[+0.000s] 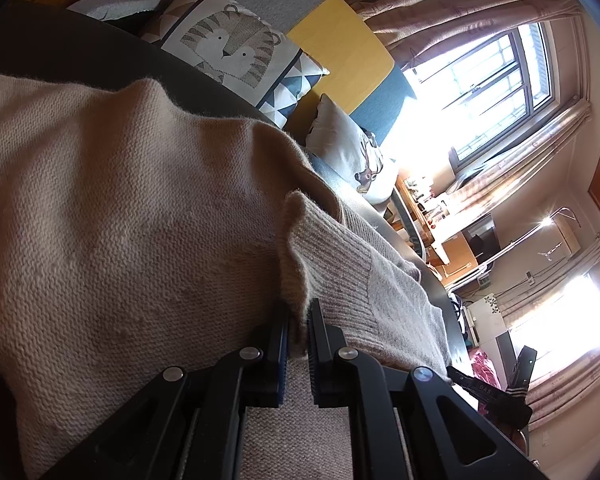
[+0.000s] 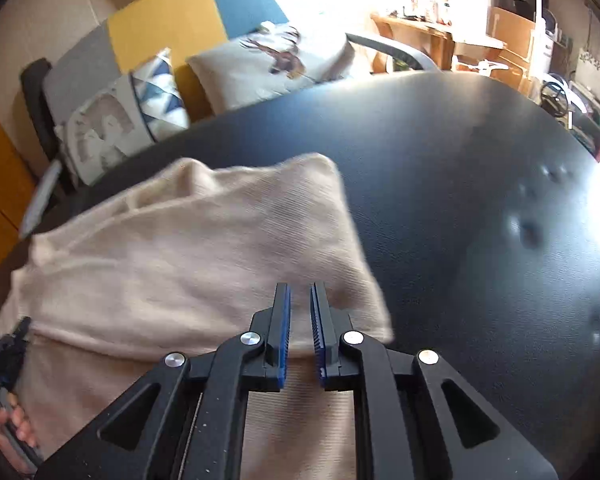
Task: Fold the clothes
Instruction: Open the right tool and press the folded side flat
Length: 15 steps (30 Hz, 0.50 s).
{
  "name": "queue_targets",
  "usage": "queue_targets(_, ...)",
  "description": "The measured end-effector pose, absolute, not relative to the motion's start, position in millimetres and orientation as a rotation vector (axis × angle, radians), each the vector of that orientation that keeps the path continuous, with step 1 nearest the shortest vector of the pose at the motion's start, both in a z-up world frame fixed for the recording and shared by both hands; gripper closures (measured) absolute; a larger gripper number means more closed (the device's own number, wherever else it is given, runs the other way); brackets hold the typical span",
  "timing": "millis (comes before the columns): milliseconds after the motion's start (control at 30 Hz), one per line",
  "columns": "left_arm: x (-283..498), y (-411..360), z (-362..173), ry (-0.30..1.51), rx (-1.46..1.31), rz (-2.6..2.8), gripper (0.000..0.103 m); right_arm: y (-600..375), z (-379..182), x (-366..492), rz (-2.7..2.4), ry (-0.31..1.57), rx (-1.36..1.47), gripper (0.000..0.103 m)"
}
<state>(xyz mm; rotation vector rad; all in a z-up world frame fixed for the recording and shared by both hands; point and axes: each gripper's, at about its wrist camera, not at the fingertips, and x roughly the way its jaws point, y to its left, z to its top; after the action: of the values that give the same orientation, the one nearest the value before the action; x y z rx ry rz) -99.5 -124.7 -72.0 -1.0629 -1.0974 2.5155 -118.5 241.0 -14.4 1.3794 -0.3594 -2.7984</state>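
A beige knit sweater (image 1: 120,200) lies folded on a black table (image 2: 460,200). In the left wrist view its ribbed cuff (image 1: 332,264) lies over the body, and my left gripper (image 1: 299,320) is shut on a fold of the knit beside that cuff. In the right wrist view the sweater (image 2: 204,248) is a folded block with its right edge on the bare tabletop. My right gripper (image 2: 300,300) hovers over the sweater's near right part, jaws a narrow gap apart with nothing pinched between the blue pads. The left gripper (image 2: 4,356) and the hand (image 2: 12,428) holding it show at the left edge.
Behind the table stand a tiger-print cushion (image 1: 228,40) and a deer-print cushion (image 2: 276,60) against a grey, yellow and blue backrest (image 2: 160,20). Bright windows (image 1: 492,80) and cluttered shelves (image 2: 440,20) fill the far side. A dark strap-like item (image 1: 488,396) lies near the table's far end.
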Motion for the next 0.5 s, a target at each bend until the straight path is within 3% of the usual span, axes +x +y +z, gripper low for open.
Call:
queue_targets(100,-100,-124,-71,-1.095,-1.074,2.518,0.094,174,2,-126,-2.631,-0.317,1.269,0.09)
queue_targets(233,-102,-120,-66,-1.06,-1.109,2.529,0.093,78,8,-135,-2.457,-0.122,1.147,0.09)
queue_targets(433,-100,-126,-62,-1.052,-1.158,2.488,0.089,-14,-35,-137,-2.317,0.178,1.226,0.089)
queue_targets(500,-96,-134,-60,-1.066,-1.179,2.478,0.088,-10,-48,-133,-2.338,0.158,1.198,0.09)
